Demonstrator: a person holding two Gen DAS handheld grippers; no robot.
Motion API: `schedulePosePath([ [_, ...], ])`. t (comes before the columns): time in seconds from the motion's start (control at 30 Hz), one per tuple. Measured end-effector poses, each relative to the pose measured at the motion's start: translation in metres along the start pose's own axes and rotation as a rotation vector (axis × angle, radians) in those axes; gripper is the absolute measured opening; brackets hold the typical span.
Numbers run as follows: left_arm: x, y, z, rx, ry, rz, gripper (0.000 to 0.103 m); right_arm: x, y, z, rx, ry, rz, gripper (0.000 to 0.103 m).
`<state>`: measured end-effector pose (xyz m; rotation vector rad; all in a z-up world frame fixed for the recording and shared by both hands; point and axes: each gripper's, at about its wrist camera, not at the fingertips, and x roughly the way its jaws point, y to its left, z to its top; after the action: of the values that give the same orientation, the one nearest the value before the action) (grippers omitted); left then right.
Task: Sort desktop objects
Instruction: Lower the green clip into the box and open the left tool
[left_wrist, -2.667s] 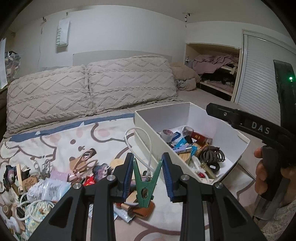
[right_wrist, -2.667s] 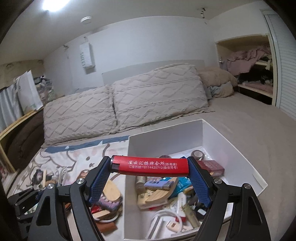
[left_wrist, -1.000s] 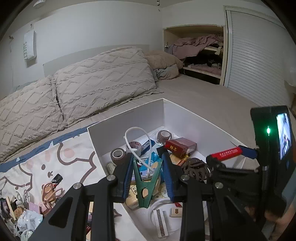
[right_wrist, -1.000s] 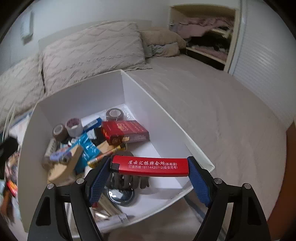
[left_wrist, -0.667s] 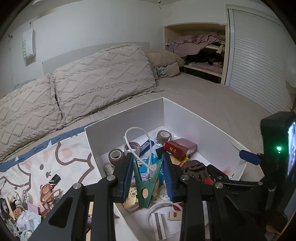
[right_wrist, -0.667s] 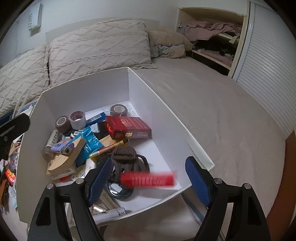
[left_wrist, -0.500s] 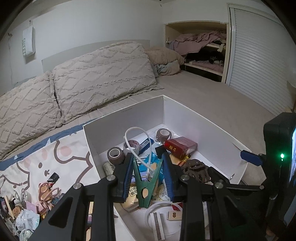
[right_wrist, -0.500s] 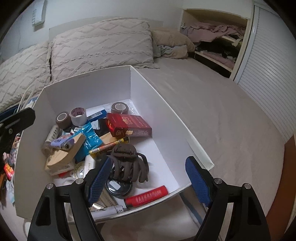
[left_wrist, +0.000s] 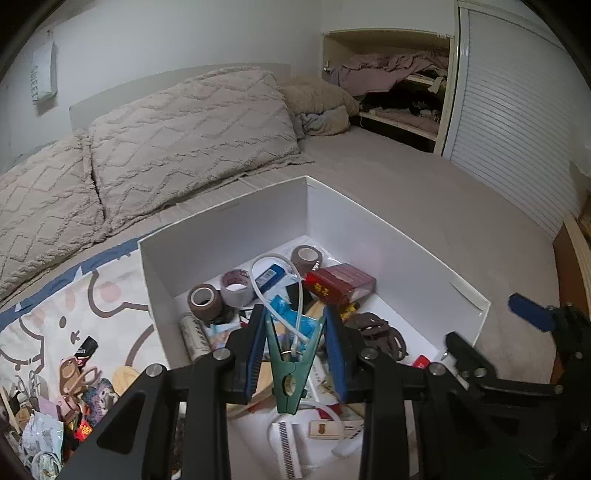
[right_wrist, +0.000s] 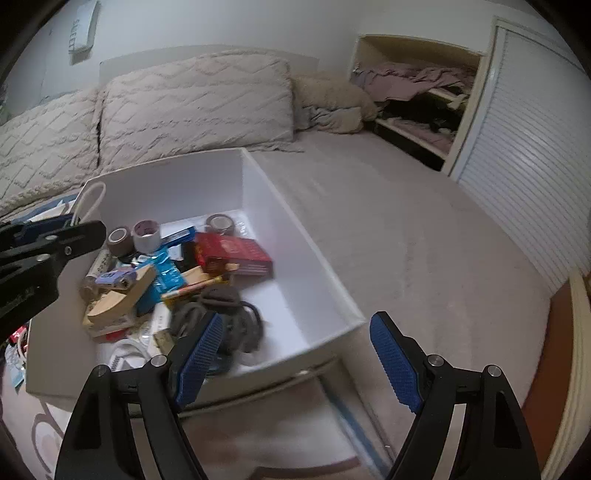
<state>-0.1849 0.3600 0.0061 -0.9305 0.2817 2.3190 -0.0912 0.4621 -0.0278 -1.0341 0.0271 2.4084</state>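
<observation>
1. The left gripper (left_wrist: 295, 338) pinches a green clip (left_wrist: 291, 363) between its blue pads, over the near part of the white box (left_wrist: 229, 236)
2. A white cord (left_wrist: 275, 273) loops up from the clip's mouth, above the box contents
3. The right gripper (right_wrist: 295, 354) stands wide apart with nothing between its pads, at the box's near right corner
4. The box sits on the bed, beside a cartoon-print cloth (left_wrist: 70, 295)
5. Inside lie tape rolls (left_wrist: 205, 301), a red pack (left_wrist: 340, 282), a blue packet (right_wrist: 166, 275), a wooden block (right_wrist: 122, 299) and a dark tangle of hair ties (right_wrist: 221, 314)
6. A red lighter (left_wrist: 421, 361) shows only as a sliver near the box's front right corner in the left view
7. Small items (left_wrist: 70, 384) lie scattered on the cloth left of the box
8. Two pillows (left_wrist: 192, 129) rest at the head of the bed
</observation>
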Motion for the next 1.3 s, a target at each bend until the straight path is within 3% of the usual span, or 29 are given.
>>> schedulePosePath([
  [0.43, 0.034, -0.043, 0.001, 0.026, 0.105, -0.065, 0.031, -0.007, -0.049, -0.010, 0.113, -0.016, -0.053, 0.082],
  [1.0, 0.069, -0.080, 0.002, 0.187, 0.179, 0.012, 0.031, 0.002, -0.064, -0.020, 0.148, 0.011, -0.031, 0.082],
  [1.3, 0.071, -0.093, 0.001, 0.235, 0.170, -0.017, 0.031, 0.007, -0.069, -0.023, 0.156, 0.027, -0.027, 0.082],
])
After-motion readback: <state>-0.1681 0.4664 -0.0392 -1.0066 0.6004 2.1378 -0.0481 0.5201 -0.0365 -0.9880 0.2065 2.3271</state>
